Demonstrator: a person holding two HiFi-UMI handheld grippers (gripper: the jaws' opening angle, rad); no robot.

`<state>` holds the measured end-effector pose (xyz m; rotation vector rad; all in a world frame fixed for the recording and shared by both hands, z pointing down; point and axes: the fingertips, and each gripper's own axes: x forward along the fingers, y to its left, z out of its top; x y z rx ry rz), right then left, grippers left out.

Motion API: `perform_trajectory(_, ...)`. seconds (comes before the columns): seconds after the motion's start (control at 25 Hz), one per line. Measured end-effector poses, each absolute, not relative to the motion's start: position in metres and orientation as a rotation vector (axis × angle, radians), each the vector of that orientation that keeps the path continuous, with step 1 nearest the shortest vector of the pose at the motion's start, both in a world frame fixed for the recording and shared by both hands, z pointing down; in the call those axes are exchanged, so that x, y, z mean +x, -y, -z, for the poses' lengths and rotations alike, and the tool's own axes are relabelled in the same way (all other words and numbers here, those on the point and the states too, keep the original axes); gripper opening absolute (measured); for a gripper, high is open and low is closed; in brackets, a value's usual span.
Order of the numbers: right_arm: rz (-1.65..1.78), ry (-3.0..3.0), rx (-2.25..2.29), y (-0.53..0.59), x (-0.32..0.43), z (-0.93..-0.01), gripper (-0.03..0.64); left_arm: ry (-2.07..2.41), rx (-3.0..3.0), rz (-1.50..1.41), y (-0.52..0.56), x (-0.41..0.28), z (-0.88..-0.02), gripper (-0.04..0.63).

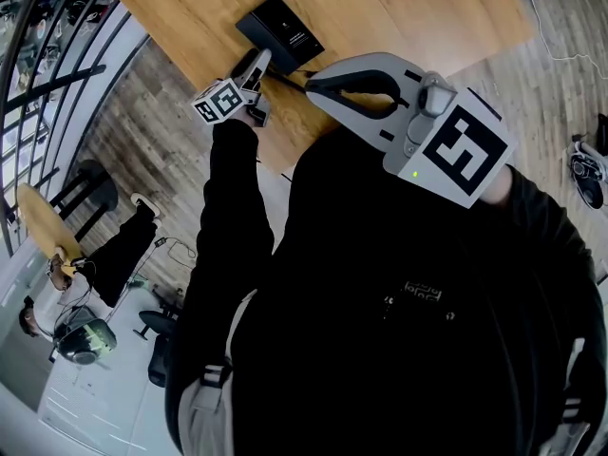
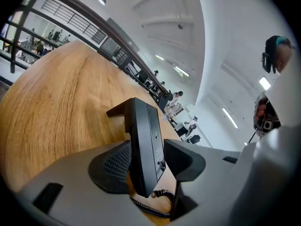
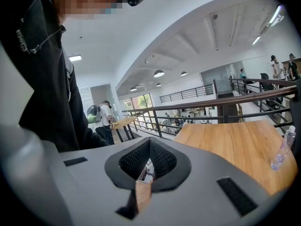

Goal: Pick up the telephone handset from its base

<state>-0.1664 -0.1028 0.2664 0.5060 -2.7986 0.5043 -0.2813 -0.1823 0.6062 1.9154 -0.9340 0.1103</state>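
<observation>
- The left gripper (image 2: 147, 149) is low over the wooden table (image 2: 56, 102), its jaws spread wide to either side of the black telephone (image 2: 143, 126).
- The left pad sits right against the phone's side. The right pad stands just clear of it, so there is no clamp on it.
- The telephone lies flat on the table near the edge closest to the person. It reads as one dark block, and the handset can't be told apart from the base.
- A coiled cord (image 2: 150, 204) trails from the phone's near end, down between the jaws.
- From the head view, the left gripper (image 1: 261, 57) is at the phone's near corner, and the right gripper (image 1: 309, 88) hangs just beside it.
- The right gripper's own view shows its jaws (image 3: 149, 145) with the tips together and nothing between them.
- A clear water bottle (image 3: 282, 149) stands farther along the table.
</observation>
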Motion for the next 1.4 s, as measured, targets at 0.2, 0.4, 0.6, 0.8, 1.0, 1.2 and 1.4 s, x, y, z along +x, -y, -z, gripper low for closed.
perform_trajectory(0.2, -0.522, 2.788, 0.516, 0.104, -0.159, -0.270, 0.017, 0.934, 1.927, -0.153, 0.185, -0.277, -0.611, 0.209)
perform_trajectory(0.4, -0.525, 2.778, 0.523, 0.102, -0.150, -0.271, 0.017, 0.920, 1.898, -0.137, 0.185, -0.272, -0.621, 0.209)
perform_trajectory(0.6, -0.534, 2.777, 0.551, 0.102, -0.142, -0.269, 0.017, 0.919, 1.875, -0.143, 0.185, -0.269, -0.629, 0.209)
perform_trajectory(0.8, -0.545, 2.776, 0.573, 0.102, -0.132, -0.269, 0.017, 0.947, 1.857, -0.148, 0.188, -0.267, -0.632, 0.209)
perform_trajectory(1.0, -0.563, 2.771, 0.605, 0.101, -0.123, -0.272, 0.017, 0.928, 1.841, -0.108, 0.189, -0.264, -0.636, 0.209)
perform_trajectory(1.2, -0.579, 2.767, 0.621, 0.101, -0.122, -0.270, 0.015, 0.878, 1.817, -0.028, 0.189, -0.262, -0.626, 0.129)
perform_trajectory(1.4, -0.566, 2.779, 0.620, 0.100, -0.122, -0.268, 0.017, 0.859, 1.803, -0.047, 0.190, -0.261, -0.626, 0.118)
